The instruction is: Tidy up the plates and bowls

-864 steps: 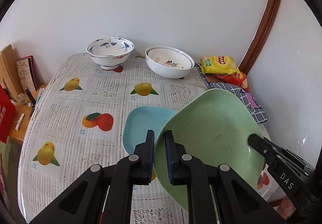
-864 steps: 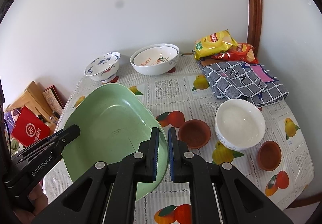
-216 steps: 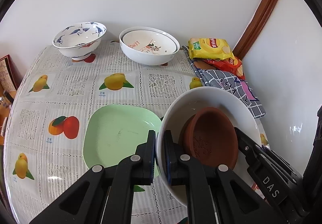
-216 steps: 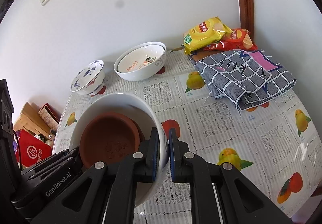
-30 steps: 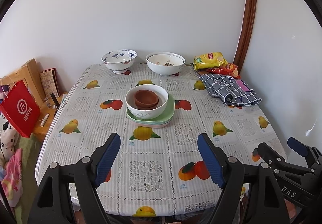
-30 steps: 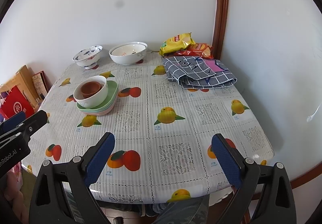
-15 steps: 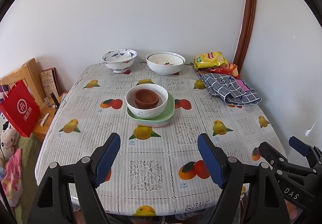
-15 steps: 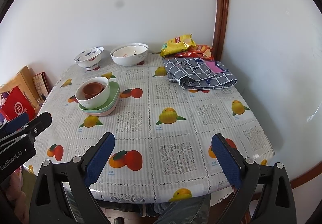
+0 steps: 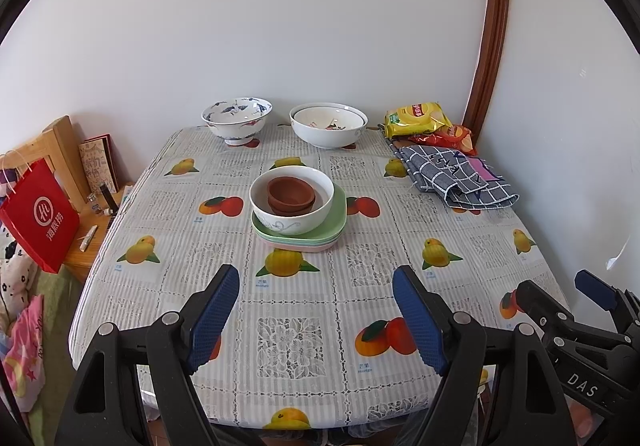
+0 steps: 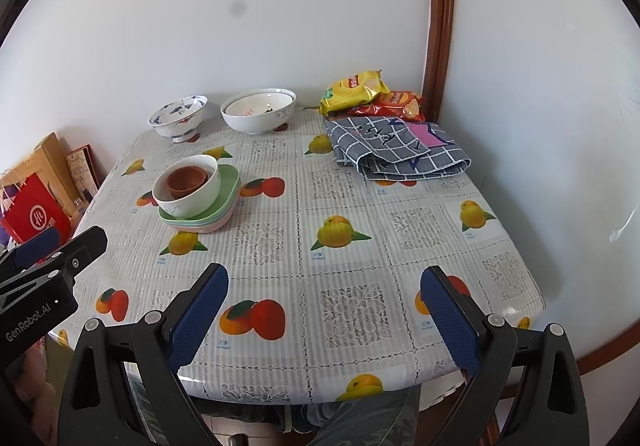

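A white bowl [image 9: 296, 219] holding brown bowls [image 9: 290, 193] sits on stacked green, blue and pink plates [image 9: 338, 224] in the middle of the table. The stack also shows in the right wrist view, with the white bowl [image 10: 196, 193] on the plates [image 10: 226, 201] at the left. My left gripper [image 9: 316, 320] is open and empty, held back over the table's near edge. My right gripper [image 10: 324, 320] is open and empty, also at the near edge. Each gripper shows at the side of the other's view.
A blue-patterned bowl [image 9: 236, 119] and nested white bowls [image 9: 328, 125] stand at the far edge by the wall. Snack bags [image 9: 418, 117] and a folded checked cloth [image 9: 456, 175] lie at the far right. A red bag [image 9: 40, 215] hangs left of the table.
Over the last second both grippers stay open and nearly still, pulled back from the stack. Earlier they held the green plate, then the white bowl, which now rest on the stack.
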The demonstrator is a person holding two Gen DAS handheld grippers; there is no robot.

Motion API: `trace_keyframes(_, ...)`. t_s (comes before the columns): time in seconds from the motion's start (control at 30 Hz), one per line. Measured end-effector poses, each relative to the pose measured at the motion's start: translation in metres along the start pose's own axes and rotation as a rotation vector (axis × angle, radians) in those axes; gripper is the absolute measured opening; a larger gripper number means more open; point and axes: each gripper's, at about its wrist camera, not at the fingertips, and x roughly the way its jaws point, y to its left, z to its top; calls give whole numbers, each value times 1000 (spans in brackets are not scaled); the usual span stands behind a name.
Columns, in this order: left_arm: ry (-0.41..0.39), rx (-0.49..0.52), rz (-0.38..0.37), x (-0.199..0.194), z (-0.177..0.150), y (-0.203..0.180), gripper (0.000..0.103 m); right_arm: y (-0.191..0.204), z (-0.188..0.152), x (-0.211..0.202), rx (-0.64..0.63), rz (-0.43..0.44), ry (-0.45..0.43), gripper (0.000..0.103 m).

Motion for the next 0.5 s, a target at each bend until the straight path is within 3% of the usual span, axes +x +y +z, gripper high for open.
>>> trace_keyframes(0.5,0,-1,1,0,-1,1,78,2,1,-3,4,3,-3,96)
